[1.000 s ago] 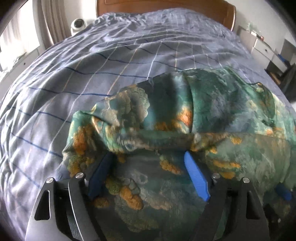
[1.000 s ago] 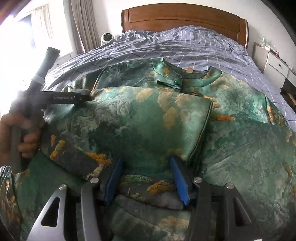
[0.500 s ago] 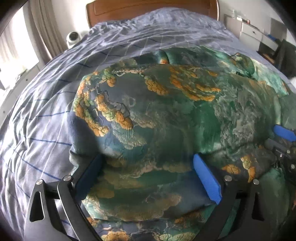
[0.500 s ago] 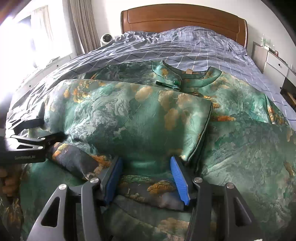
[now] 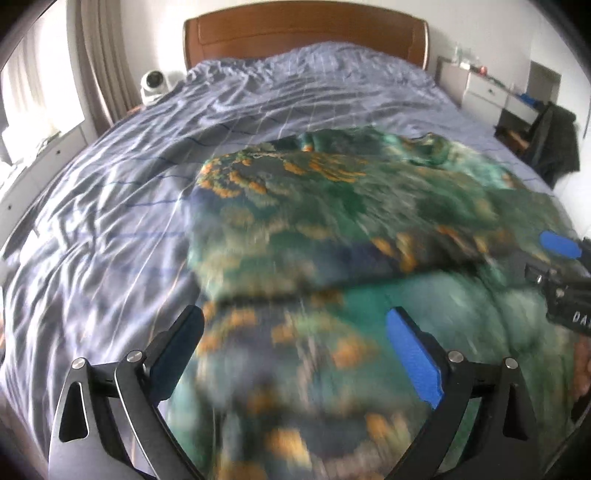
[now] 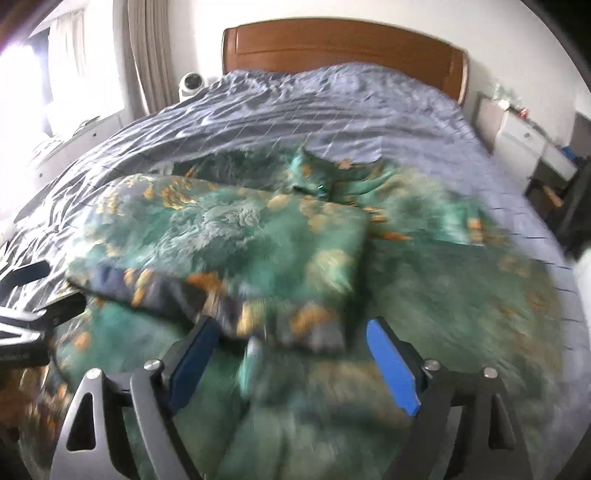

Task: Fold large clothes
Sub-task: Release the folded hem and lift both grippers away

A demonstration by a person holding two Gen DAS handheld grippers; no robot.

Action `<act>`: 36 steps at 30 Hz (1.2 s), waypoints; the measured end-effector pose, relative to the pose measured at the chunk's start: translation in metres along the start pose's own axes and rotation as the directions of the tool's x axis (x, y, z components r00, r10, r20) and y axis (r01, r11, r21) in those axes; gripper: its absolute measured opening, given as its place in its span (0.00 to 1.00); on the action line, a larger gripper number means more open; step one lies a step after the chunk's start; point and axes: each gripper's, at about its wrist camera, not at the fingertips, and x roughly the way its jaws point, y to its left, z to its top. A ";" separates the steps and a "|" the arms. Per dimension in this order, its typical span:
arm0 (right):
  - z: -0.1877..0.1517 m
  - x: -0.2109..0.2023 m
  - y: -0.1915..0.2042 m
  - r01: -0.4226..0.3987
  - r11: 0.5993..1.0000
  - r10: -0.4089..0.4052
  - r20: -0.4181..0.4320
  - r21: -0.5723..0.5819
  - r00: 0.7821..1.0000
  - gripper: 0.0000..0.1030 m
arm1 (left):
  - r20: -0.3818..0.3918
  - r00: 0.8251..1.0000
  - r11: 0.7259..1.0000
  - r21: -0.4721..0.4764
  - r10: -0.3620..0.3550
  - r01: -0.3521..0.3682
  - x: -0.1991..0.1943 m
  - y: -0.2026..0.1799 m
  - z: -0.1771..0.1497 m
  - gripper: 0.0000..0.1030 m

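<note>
A large green garment [image 5: 369, 206] with orange and grey print lies on the bed, its left part folded over onto the middle; it also shows in the right wrist view [image 6: 258, 240]. The folded flap's near edge [image 6: 236, 302] lies just ahead of the right gripper. My left gripper [image 5: 295, 339] is open and empty above the garment's near part. My right gripper [image 6: 291, 350] is open and empty, also above the garment. The right gripper's blue tip shows at the left wrist view's right edge [image 5: 559, 243]. Both views are motion-blurred.
The bed has a blue-grey checked sheet [image 5: 110, 206] and a wooden headboard [image 5: 303, 33]. A white round camera [image 5: 153, 81] stands at the bed's far left. White drawers [image 5: 487, 88] and a dark chair with clothing [image 5: 554, 144] stand to the right.
Both grippers have let go of the garment, opened wider and pulled back and up. The folded flap now lies flat on the garment.
</note>
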 end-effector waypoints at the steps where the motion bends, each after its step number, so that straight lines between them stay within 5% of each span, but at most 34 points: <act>1: -0.005 -0.014 0.001 0.021 1.000 -0.021 0.015 -0.006 1.000 0.83 | 0.004 1.000 1.000 -0.005 -0.007 0.007 -0.007 -0.001 -0.006 0.96; 13: -0.077 -0.115 -0.015 0.238 0.971 -0.238 0.001 -0.021 0.971 0.83 | -0.001 0.998 0.998 0.031 -0.057 0.057 -0.058 -0.043 -0.037 0.96; 36: -0.104 -0.141 -0.010 0.301 0.952 -0.302 -0.008 -0.059 0.953 0.83 | -0.070 0.996 0.998 0.015 -0.057 0.058 -0.062 -0.061 -0.059 0.96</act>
